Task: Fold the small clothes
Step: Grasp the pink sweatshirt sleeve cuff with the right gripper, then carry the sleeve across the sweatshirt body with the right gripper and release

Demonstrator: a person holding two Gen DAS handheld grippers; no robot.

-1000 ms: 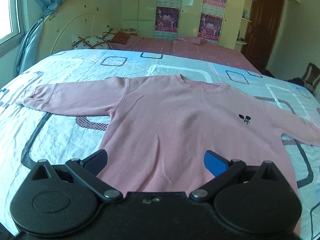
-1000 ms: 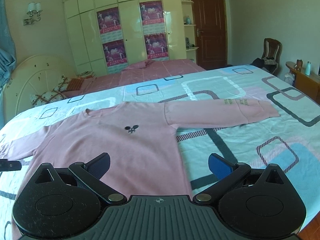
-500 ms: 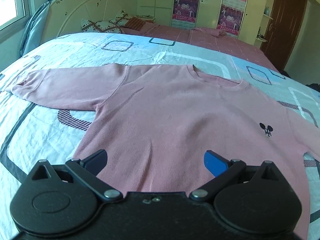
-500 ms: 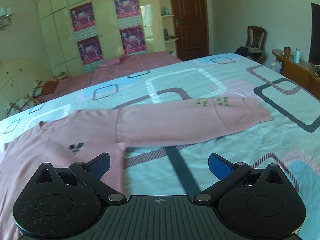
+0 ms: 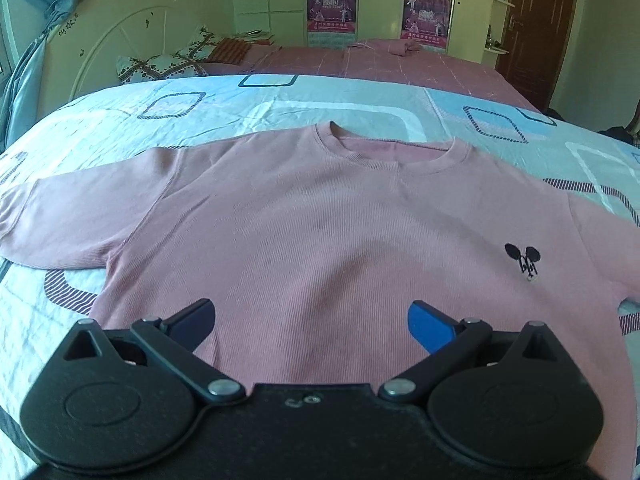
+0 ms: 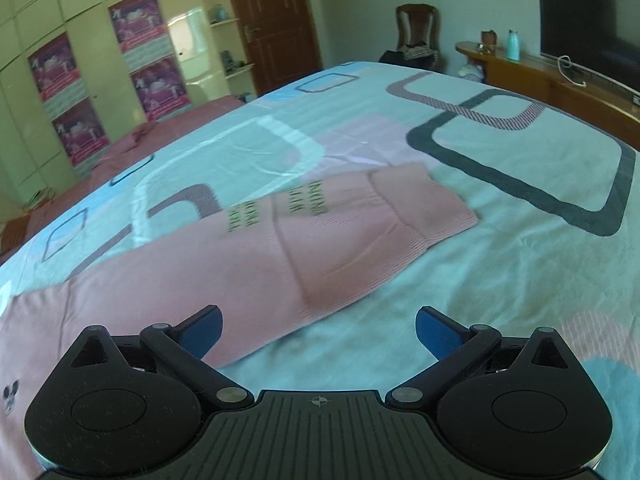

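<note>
A pink long-sleeved sweater lies flat, front up, on the patterned bedsheet, with a small black mouse logo on the chest. My left gripper hovers open over the sweater's lower body, nothing between its fingers. In the right wrist view the sweater's right sleeve stretches out with green lettering near the cuff. My right gripper is open above the sleeve's near edge, its left fingertip over pink fabric.
A second bed with a pink cover and pillows stands behind. A wardrobe with posters, a brown door, a chair and a wooden sideboard line the room's far sides.
The left gripper has moved forward and rightward over the sweater's body toward the collar. The right gripper has swung right and closer to the outstretched sleeve and cuff. Both stayed open.
</note>
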